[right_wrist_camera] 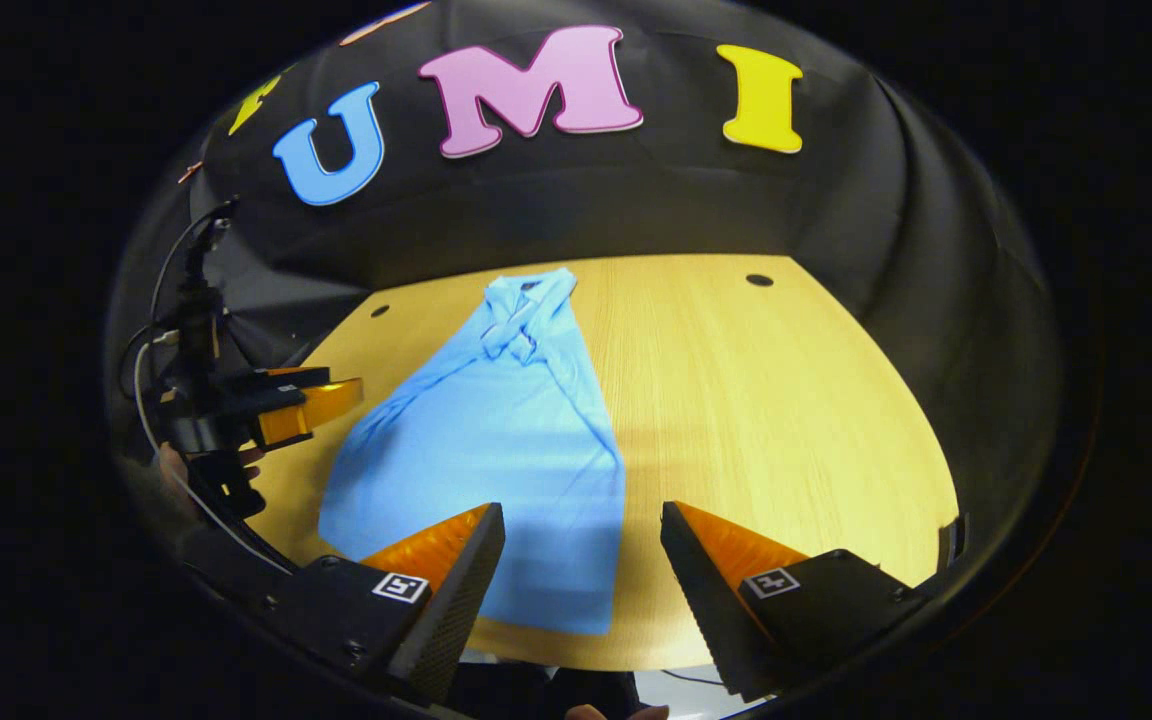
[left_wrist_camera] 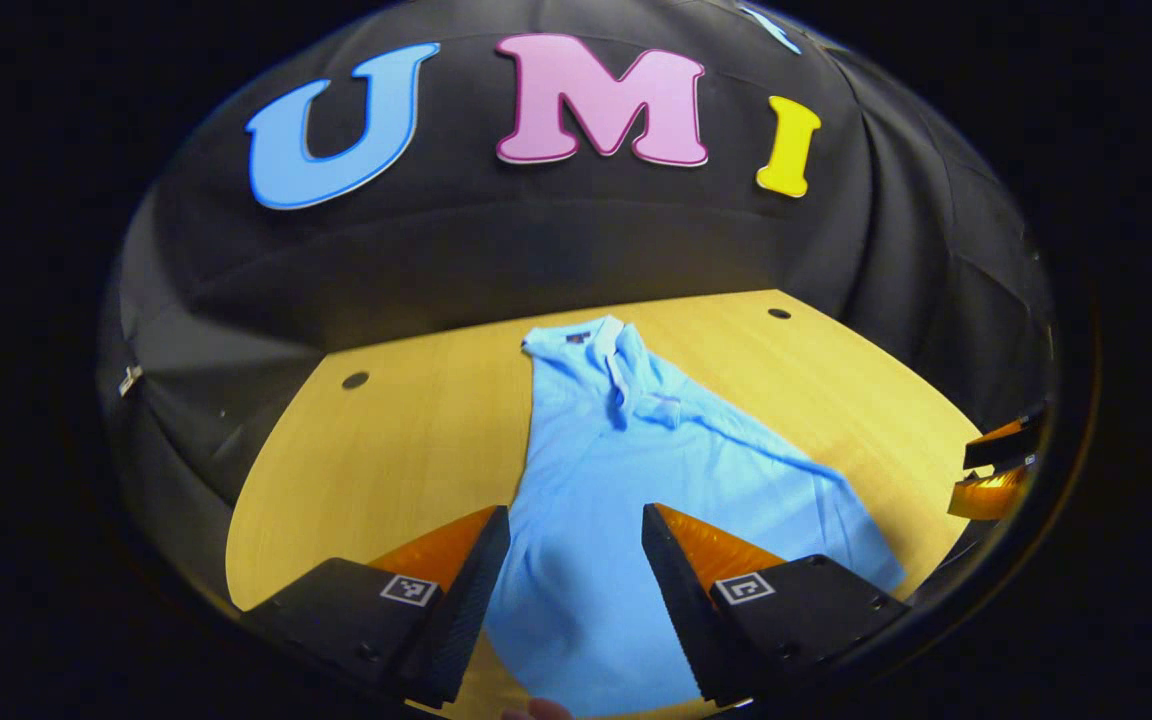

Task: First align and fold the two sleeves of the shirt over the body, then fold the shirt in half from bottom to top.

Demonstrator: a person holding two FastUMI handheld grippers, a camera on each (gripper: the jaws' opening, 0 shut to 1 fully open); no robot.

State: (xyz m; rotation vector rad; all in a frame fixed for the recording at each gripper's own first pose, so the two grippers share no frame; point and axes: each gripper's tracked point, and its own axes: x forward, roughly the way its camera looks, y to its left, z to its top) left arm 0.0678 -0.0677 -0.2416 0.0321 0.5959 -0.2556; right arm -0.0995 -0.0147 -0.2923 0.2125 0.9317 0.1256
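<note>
A light blue polo shirt [left_wrist_camera: 616, 470] lies flat on the wooden table [left_wrist_camera: 406, 440], its collar [left_wrist_camera: 601, 345] at the far end and its hem toward me. A crease runs diagonally from the collar down its right side. My left gripper [left_wrist_camera: 576, 515] hangs open over the shirt's near part, holding nothing. In the right gripper view the shirt [right_wrist_camera: 496, 440] lies left of centre, and my right gripper [right_wrist_camera: 581, 512] stands open above its near right edge, also holding nothing. The left gripper [right_wrist_camera: 296, 405] shows at the far left beside the shirt, and the right gripper [left_wrist_camera: 1001, 465] at the right edge.
The bare table [right_wrist_camera: 786, 430] stretches wide to the right of the shirt. Small dark holes [right_wrist_camera: 759, 280] [left_wrist_camera: 355, 380] mark its far corners. Black cloth walls close in behind and on both sides. Cables [right_wrist_camera: 151, 340] trail from the left gripper.
</note>
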